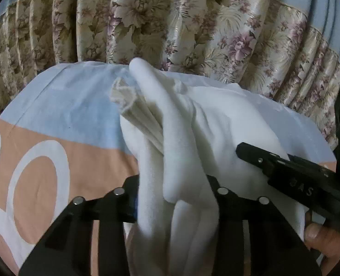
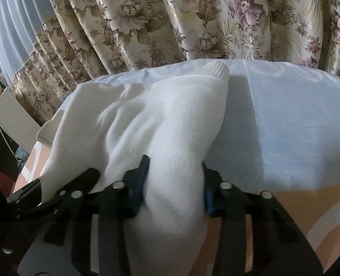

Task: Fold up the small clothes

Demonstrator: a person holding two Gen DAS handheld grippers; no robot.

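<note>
A white knitted garment (image 1: 216, 124) lies bunched on the bed, with a ribbed cream part (image 1: 133, 108) sticking out toward the far side. My left gripper (image 1: 173, 197) is shut on a thick fold of it. My right gripper (image 2: 174, 188) is shut on another fold of the same white garment (image 2: 147, 115), whose ribbed cuff (image 2: 216, 71) points away toward the curtain. In the left wrist view the right gripper's black finger (image 1: 262, 158) lies across the cloth at the right. In the right wrist view the left gripper's black finger (image 2: 61, 184) shows at the lower left.
The bed sheet (image 1: 66, 105) is pale blue with a peach band and white rings (image 1: 38, 179). A floral curtain (image 1: 170, 23) hangs right behind the bed. A white board or cabinet (image 2: 11, 115) stands at the far left of the right wrist view.
</note>
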